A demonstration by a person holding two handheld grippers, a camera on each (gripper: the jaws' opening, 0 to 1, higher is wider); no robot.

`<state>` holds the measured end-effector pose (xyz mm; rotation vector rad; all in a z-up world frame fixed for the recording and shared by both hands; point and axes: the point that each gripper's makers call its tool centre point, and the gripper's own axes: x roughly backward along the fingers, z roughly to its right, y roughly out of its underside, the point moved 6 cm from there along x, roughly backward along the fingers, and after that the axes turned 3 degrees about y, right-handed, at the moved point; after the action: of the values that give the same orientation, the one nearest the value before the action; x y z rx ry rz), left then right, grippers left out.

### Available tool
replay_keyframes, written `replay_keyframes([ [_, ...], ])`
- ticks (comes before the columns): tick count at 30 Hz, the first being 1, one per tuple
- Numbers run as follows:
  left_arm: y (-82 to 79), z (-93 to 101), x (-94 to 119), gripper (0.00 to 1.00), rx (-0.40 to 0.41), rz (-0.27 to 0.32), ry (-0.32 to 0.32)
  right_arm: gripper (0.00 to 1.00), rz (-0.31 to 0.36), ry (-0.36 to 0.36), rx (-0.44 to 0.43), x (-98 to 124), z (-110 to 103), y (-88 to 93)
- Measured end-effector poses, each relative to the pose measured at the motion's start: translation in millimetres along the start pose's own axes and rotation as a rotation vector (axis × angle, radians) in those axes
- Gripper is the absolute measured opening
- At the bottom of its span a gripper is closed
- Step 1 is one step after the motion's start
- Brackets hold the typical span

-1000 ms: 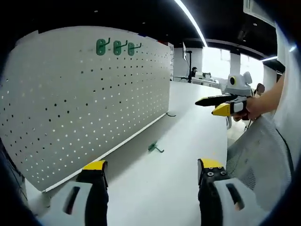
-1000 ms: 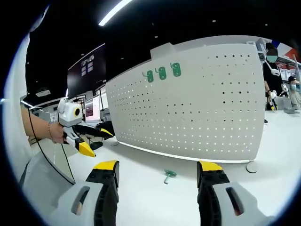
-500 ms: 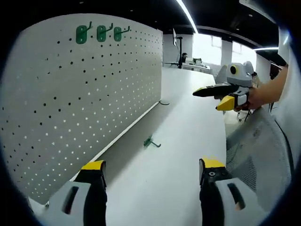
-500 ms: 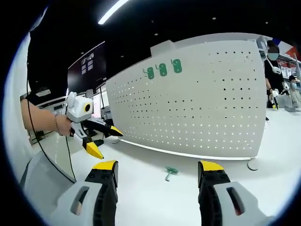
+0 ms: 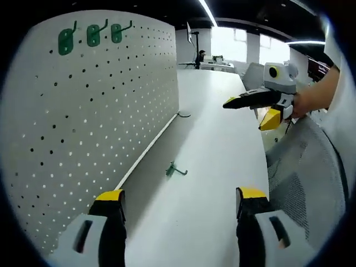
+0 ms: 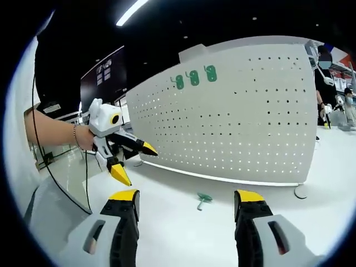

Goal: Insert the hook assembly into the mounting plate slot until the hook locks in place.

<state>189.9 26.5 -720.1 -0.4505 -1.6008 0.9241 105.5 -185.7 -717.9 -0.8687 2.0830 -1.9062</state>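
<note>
A: Pegboard [image 5: 83, 128] is sliding toward nine o'clock in the left gripper view since a second ago, so you are swinging the left gripper [image 5: 181, 203] along the white table [image 5: 222, 167]. Its jaws are standing spread, gripping nothing.

B: And the loose green hook [image 5: 175, 170]?

A: It is lying on the table at twelve o'clock from your left jaws, just beside the board's foot, untouched. Three green hooks [image 5: 92, 36] are already hanging near the board's top edge, at eleven o'clock.

B: Moving right?

A: The right gripper [image 5: 256, 108] is drifting at two o'clock, jaws parted and empty. In the right gripper view the left gripper [image 6: 130, 161] has come closer, at nine o'clock, while the hook [image 6: 203, 199] is sitting at twelve.

B: Obstacles?

A: Nothing is lying between either gripper and the hook. You are only approaching; picking up and slotting in are both still ahead, I judge.
</note>
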Motion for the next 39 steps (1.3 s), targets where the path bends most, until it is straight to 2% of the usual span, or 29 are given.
replay_keyframes([
  [7,-8.1,-4.6,-12,0.83,-0.055,-0.039,0.043,0.68,-0.025,0.000,0.001,-1,1,4.4],
  [12,-12.9,-5.7,-22,0.83,-0.123,-0.081,0.077,0.67,-0.036,0.003,-0.005,-1,1,5.4],
  [16,-17.4,-7.7,-29,0.82,-0.141,-0.094,0.101,0.67,-0.039,0.005,-0.010,-1,2,6.4],
  [23,-19.3,-9.6,-41,0.84,-0.222,-0.146,0.147,0.66,-0.039,0.008,-0.016,0,3,6.8],
  [29,-21.6,-14.2,-52,0.83,-0.239,-0.179,0.163,0.66,-0.031,0.009,-0.021,0,4,6.1],
  [32,-20.4,-15.8,-58,0.83,-0.281,-0.216,0.176,0.66,-0.029,0.008,-0.024,0,4,5.6],
  [39,-21.7,-19.3,-70,0.82,-0.330,-0.255,0.202,0.65,-0.026,0.014,-0.036,1,5,5.2],
])
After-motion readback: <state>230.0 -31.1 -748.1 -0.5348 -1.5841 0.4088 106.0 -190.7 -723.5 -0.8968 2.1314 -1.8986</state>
